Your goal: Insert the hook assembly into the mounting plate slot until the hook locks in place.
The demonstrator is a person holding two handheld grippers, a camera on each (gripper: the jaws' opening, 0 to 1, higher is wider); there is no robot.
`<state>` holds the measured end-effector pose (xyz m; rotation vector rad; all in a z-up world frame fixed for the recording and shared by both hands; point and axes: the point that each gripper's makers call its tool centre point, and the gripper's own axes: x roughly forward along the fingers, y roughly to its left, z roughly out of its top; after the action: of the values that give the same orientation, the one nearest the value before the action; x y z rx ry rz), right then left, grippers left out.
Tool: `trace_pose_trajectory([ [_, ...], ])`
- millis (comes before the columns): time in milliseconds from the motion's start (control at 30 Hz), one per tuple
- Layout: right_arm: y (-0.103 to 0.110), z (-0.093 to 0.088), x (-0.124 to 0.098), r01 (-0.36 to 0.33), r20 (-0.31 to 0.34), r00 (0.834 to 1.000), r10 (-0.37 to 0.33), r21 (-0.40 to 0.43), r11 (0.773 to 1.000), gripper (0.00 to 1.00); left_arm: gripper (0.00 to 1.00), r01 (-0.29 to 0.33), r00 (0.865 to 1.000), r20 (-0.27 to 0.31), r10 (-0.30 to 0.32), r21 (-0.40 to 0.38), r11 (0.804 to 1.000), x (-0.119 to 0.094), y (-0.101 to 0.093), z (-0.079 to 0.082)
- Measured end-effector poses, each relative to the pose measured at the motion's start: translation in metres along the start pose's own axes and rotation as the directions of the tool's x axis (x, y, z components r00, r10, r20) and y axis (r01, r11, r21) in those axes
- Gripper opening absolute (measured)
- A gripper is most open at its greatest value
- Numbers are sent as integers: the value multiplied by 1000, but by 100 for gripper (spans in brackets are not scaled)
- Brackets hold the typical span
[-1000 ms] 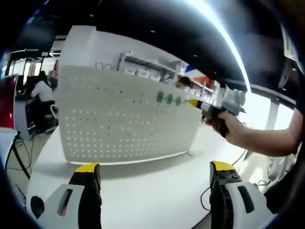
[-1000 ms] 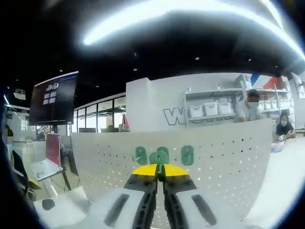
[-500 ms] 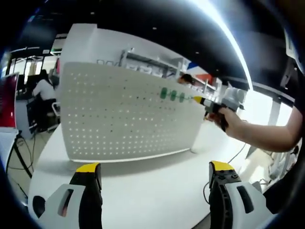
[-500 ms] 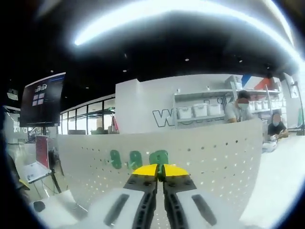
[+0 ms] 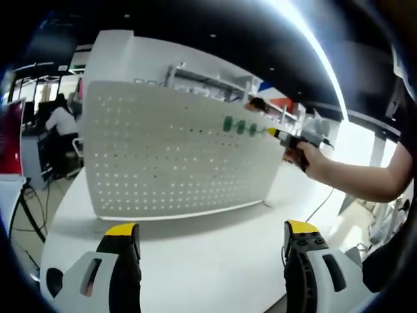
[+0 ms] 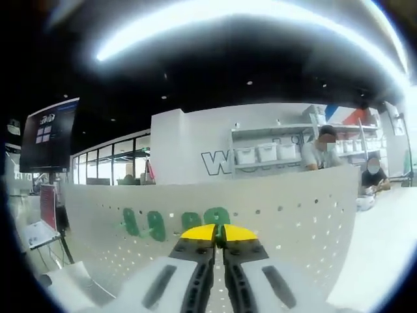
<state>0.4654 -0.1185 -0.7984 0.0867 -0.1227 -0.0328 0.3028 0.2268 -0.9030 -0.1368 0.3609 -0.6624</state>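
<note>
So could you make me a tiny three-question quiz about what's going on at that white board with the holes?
1. True or false: the left gripper has its jaws wide apart, with nothing between them.
2. What colour are the hooks already on the pegboard? A) red B) green C) blue
3. Fill in: the right gripper has its yellow-tipped jaws closed, pointing at the ____.

Key: 1 true. 2 B. 3 pegboard, by the green hooks near its top edge; whether it pinches a hook between the tips is too small to tell.
</note>
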Motion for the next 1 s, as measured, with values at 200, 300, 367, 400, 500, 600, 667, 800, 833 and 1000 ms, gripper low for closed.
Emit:
trace_pose_trajectory([
  [200, -10, -4, 5, 16, 3, 1000, -16, 33, 999, 1, 92, 6, 1000, -3, -6, -3, 1000, 4, -6, -1],
  [300, -10, -3, 6, 16, 11, 1000, -16, 17, 1000, 1, 92, 8, 1000, -11, -8, -1, 1000, 5, -6, -3],
  [367, -10, -3, 8, 12, 11, 1000, -12, 17, 1000, 1, 91, 3, 1000, -11, -3, 1, 1000, 6, -5, -1],
  [400, -11, -3, 9, 12, 11, 1000, -12, 17, 1000, 1, 91, -1, 1000, -6, 1, 0, 1000, 6, -4, 0],
  [500, -11, -1, 12, 6, 16, 1000, -7, 11, 1000, 1, 91, -3, 1000, 4, 4, -7, 1000, 8, -3, 3],
  [600, -12, -2, 11, 8, 20, 1000, -8, 4, 1000, 1, 91, 2, 1000, -5, -2, 0, 1000, 12, -4, 2],
  [667, -14, -2, 10, 9, 27, 1000, -10, 9, 1000, 1, 91, 4, 1000, -8, -4, 2, 1000, 12, -5, 1],
  [800, -16, -3, 11, 14, 32, 999, -15, 16, 1000, 1, 91, 4, 1000, -10, -4, 5, 1000, 13, -5, 2],
  [833, -16, -3, 12, 14, 32, 999, -14, 18, 1000, 1, 90, 4, 1000, -12, -4, 8, 1000, 14, -5, 1],
  [1000, -16, -5, 13, 18, 34, 999, -18, 25, 1000, 1, 90, 5, 1000, -11, -5, 12, 1000, 14, -4, 4],
])
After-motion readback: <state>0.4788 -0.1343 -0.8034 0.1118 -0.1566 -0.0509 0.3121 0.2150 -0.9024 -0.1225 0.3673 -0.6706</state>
